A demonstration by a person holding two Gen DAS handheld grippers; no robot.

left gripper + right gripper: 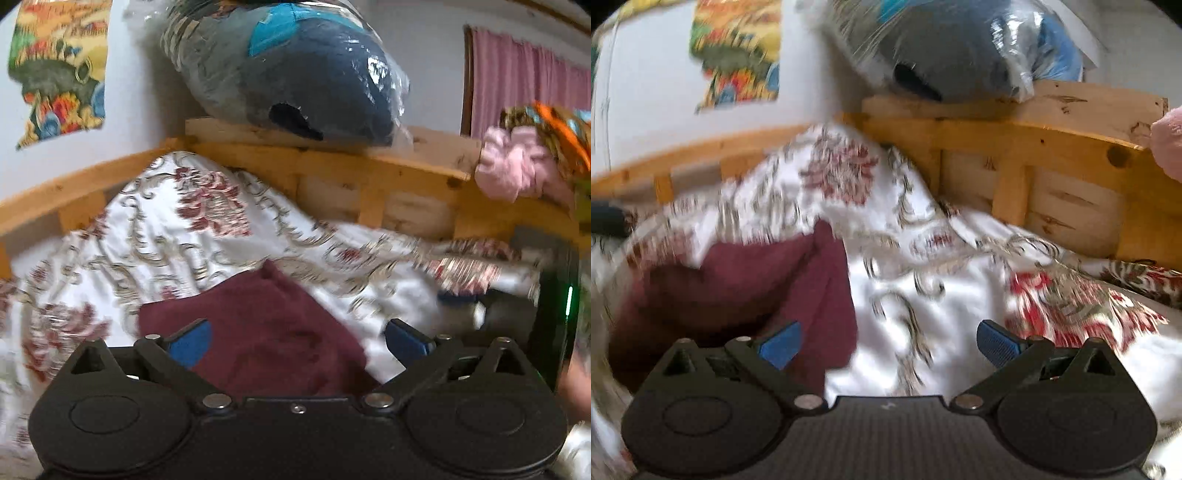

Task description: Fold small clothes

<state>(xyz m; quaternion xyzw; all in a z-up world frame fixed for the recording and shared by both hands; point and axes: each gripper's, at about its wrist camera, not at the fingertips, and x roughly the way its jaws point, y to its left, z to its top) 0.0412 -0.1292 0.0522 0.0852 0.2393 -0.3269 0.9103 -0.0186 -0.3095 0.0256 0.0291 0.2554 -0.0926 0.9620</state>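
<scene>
Your left gripper point(297, 341) is spread wide, blue pads point(192, 341) parted and gripping nothing; the maroon knit garment point(258, 332) lies flat on the bed right under and between them, reaching back beneath the gripper body. Your right gripper point(888, 341) is equally released and empty, with only its left pad point(781, 343) over the garment's edge point(738, 288); the rest of its span sits over the white bedsheet with red floral and grey scroll print point(923, 288). So the maroon piece lies centred on your left tool, off to the left of your right one. Risks, my read: both views are motion-blurred, so if you clamp now you're likely to pinch sheet along with the knit, especially on the right, where the sheet is bunched just beside the garment edge. That would drag the bedding into the fold. The knit looks soft and already doubled on its far corner, so an off-centre grab may skew the crease. Farther back, the sheet humps up against the pine bed frame point(332, 162), with a plastic-wrapped blue-grey bundle point(295, 74) on top of the frame and a colourful poster point(59, 70) on the wall. View differences: only the left camera shows the pink curtain point(524, 77), the pink cloth heap point(517, 166) on the frame, and a black device with a green light point(554, 306) at right. Only the right camera shows the garment's left side and a dark object point(607, 219) at the far left edge, which I can't identify.
</scene>
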